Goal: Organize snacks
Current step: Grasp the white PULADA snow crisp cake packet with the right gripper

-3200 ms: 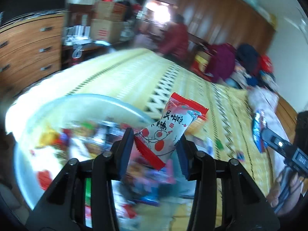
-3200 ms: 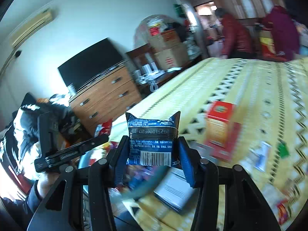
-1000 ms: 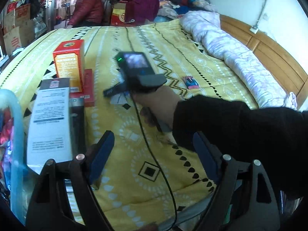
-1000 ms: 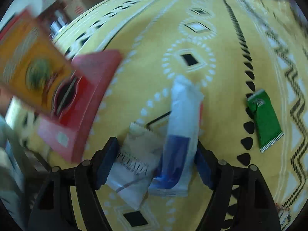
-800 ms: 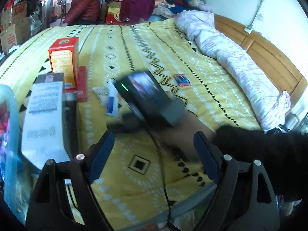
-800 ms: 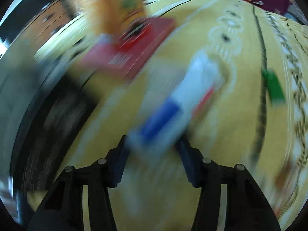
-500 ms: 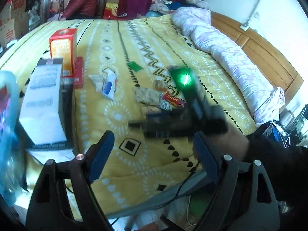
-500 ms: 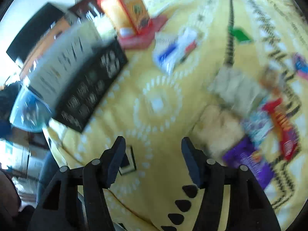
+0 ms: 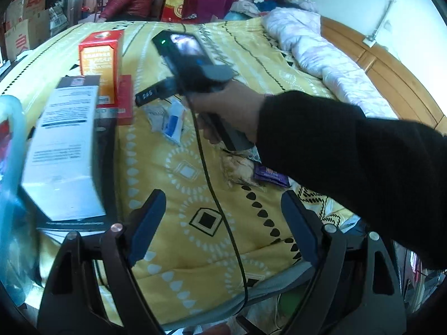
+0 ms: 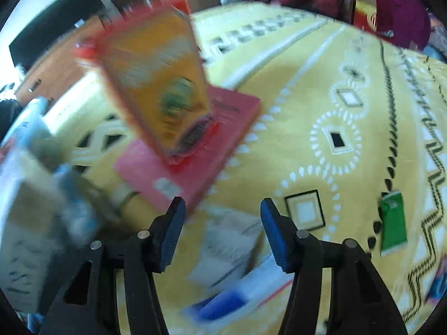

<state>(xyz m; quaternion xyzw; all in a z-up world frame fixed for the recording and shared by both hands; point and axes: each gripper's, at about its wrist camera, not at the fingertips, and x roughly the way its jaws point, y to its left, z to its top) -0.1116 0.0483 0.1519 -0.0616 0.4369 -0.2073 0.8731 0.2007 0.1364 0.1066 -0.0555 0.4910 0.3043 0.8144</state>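
My left gripper [image 9: 222,223] hangs open and empty over the yellow bedspread [image 9: 195,251] near its front edge. In the left wrist view the person's right hand holds the right gripper above a white packet [image 9: 156,113] and a blue-and-white packet [image 9: 173,121]. In the right wrist view my right gripper [image 10: 223,231] hovers low with its jaws closing. The blurred white packet [image 10: 229,245] shows in the gap below them, untouched by the pads. The blue-and-white packet [image 10: 232,298] lies nearer the camera. A green packet [image 10: 392,223] lies to the right.
An orange box [image 9: 97,61] stands on a flat red box [image 9: 124,97]. A white-and-black carton [image 9: 67,145] and a blue bowl [image 9: 11,167] of snacks sit at the left. A tan snack [image 9: 237,167] and a purple packet [image 9: 269,177] lie under the black sleeve [image 9: 349,153].
The right gripper swung from the snack pile near the bed's front edge back over the white and blue packets beside the red box. Its jaws have narrowed. The left gripper stayed open.
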